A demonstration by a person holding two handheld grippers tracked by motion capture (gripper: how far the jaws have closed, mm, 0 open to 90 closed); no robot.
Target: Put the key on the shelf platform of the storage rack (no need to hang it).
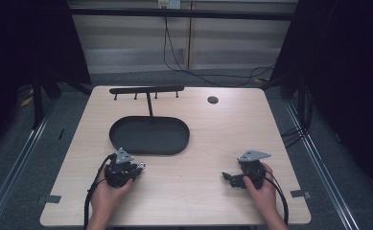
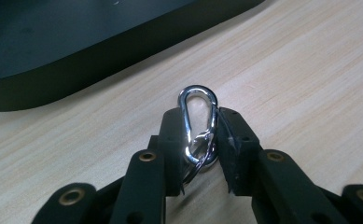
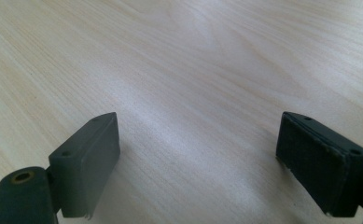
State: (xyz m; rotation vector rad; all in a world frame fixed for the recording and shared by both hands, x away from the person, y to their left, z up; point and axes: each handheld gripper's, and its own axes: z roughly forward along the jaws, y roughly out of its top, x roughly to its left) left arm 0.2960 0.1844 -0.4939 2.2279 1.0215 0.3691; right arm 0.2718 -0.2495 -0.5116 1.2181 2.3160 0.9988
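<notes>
A silver carabiner (image 2: 198, 122) lies on the wooden table, clamped between the two black pads of my left gripper (image 2: 198, 135); its rounded end sticks out past the fingertips toward a black oval tray (image 2: 53, 56). In the high view the left gripper (image 1: 137, 168) rests at the front left, just below that tray (image 1: 122, 129). My right gripper (image 3: 198, 154) stands open over bare wood with nothing between its pads; in the high view the right gripper (image 1: 228, 178) sits at the front right, pointing left.
A black hook rack (image 1: 146, 90) on a thin post rises behind the tray at the back of the table. A dark round hole (image 1: 213, 99) marks the back right. Cables trail from both grippers toward the front edge.
</notes>
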